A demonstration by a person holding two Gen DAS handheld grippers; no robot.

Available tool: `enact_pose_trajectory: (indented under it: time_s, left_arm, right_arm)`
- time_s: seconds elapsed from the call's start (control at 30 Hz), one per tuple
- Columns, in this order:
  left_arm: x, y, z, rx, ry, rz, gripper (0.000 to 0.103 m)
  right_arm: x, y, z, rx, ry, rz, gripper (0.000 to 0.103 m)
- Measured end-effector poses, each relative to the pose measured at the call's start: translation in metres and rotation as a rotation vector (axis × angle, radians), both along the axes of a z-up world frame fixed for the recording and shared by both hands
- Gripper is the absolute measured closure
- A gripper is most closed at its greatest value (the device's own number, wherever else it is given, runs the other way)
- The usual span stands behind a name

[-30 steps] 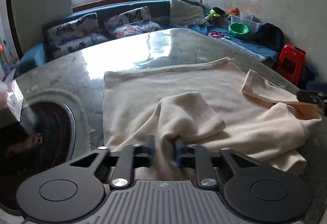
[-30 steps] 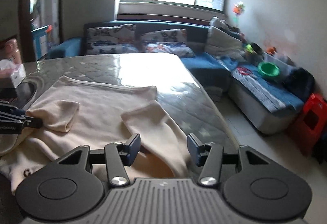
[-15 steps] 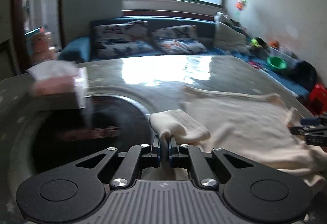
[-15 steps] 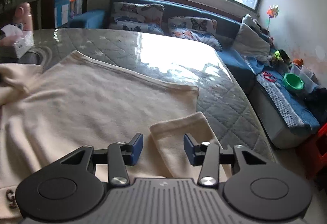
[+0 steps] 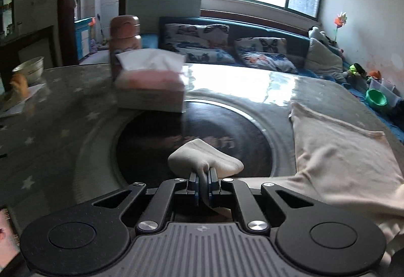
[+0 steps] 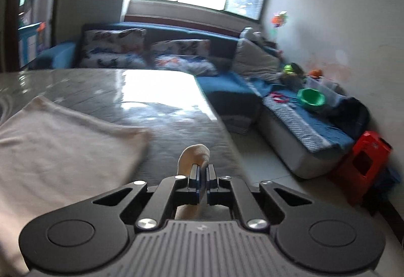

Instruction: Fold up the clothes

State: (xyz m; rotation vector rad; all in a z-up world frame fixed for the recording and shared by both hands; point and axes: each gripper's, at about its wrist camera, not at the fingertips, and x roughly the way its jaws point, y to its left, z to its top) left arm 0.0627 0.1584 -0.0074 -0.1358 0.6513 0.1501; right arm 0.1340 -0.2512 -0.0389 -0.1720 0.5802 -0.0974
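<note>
L gripper [image 5: 202, 173] jaws clamp a cream garment [image 5: 341, 163] cuff, frame center. R gripper [image 6: 202, 170] jaws pinch another bit, prob. the other sleeve; pic blurry.

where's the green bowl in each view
Left wrist: the green bowl sits at the far right edge, by the wall, beyond the cream garment.
Right wrist: the green bowl is right of centre, on the blue-covered bench.
Shared landmark: the butterfly-print cushions below the window.
</note>
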Motion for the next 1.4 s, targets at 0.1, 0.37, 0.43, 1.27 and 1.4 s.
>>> enact_pose_trajectory:
  time_s: [0.1, 0.37, 0.43, 1.27, 1.4]
  left_arm:
    - [-0.019, 0.011, 0.000, 0.007, 0.009, 0.024, 0.096]
    - [-0.069, 0.039, 0.000, 0.026, 0.034, 0.086, 0.096]
    - [-0.078, 0.043, -0.001, 0.036, 0.055, 0.085, 0.096]
    - [-0.095, -0.094, 0.020, 0.117, -0.031, -0.490, 0.030]
    - [-0.087, -0.130, 0.011, 0.095, -0.024, -0.618, 0.030]
  right_arm:
    - [-0.010, -0.018, 0.001, 0.013, -0.018, -0.051, 0.099]
    - [-0.038, -0.043, -0.023, 0.072, 0.023, -0.119, 0.098]
    - [-0.041, -0.046, -0.030, 0.085, 0.051, -0.122, 0.095]
    - [0.006, 0.091, 0.009, 0.122, 0.160, 0.379, 0.068]
    - [0.020, 0.116, 0.007, 0.107, 0.190, 0.439, 0.068]
